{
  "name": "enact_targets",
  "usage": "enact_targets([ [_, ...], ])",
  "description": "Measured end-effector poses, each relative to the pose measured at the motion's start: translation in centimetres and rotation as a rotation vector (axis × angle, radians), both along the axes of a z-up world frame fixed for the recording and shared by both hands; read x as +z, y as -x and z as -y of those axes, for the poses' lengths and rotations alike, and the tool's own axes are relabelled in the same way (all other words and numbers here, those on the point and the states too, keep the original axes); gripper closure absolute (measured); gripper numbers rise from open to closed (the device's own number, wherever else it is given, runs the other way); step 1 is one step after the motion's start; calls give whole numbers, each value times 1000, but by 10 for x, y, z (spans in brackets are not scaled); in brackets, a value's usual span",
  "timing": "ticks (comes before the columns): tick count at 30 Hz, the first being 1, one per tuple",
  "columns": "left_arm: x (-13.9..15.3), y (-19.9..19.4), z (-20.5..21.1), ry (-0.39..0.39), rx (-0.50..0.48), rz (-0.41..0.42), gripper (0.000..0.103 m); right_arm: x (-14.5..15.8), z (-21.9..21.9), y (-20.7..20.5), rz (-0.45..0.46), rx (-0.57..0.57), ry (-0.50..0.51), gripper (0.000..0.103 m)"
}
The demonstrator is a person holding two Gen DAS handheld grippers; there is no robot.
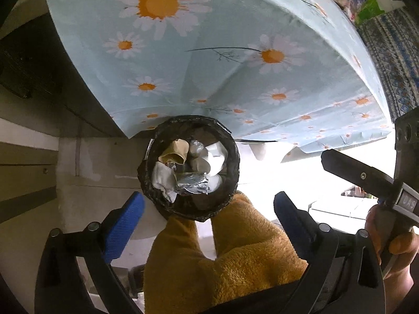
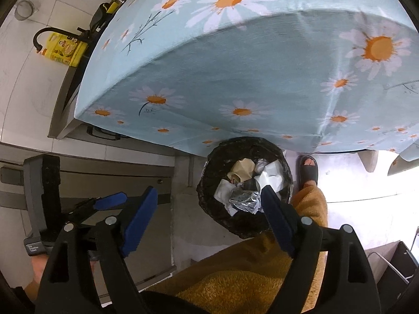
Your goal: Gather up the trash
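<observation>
A black-lined trash bin (image 1: 230,162) stands on the floor by the table's edge. It holds crumpled white paper (image 1: 216,154), silver foil (image 1: 192,185) and a tan paper piece (image 1: 176,151). My left gripper (image 1: 209,219) is open and empty above the bin's near rim. The bin also shows in the right wrist view (image 2: 209,198), with foil (image 2: 244,201) and paper (image 2: 272,175) inside. My right gripper (image 2: 207,214) is open and empty, above the bin's left side. The left gripper also shows in the right wrist view (image 2: 104,201), at the left.
A table with a light-blue daisy cloth (image 1: 209,52) overhangs the bin (image 2: 235,65). The person's orange-clad legs (image 1: 235,256) and sandalled foot (image 2: 309,170) stand beside the bin. Grey cabinets (image 2: 91,178) are at the left. A yellow package (image 2: 65,49) lies by a counter.
</observation>
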State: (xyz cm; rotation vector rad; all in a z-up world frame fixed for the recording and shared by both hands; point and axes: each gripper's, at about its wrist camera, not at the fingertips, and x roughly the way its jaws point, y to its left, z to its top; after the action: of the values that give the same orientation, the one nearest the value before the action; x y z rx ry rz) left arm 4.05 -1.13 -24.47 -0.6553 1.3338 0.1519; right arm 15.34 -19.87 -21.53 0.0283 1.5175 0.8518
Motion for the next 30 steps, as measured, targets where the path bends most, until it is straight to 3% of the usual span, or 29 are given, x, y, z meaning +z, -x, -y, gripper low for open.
enact_targets([
  [8,26,-3,4,-25,-23,58,7,30,14,5,62,-21,-6,22],
  [18,74,-17,21,-162,-21,148,7,76,37,-10,178,-45,-76,22],
  [20,80,-20,27,-182,-29,158,7,85,43,-14,197,-50,-95,17],
  [30,133,-31,59,-259,-22,229,7,122,83,-23,295,-46,-143,15],
])
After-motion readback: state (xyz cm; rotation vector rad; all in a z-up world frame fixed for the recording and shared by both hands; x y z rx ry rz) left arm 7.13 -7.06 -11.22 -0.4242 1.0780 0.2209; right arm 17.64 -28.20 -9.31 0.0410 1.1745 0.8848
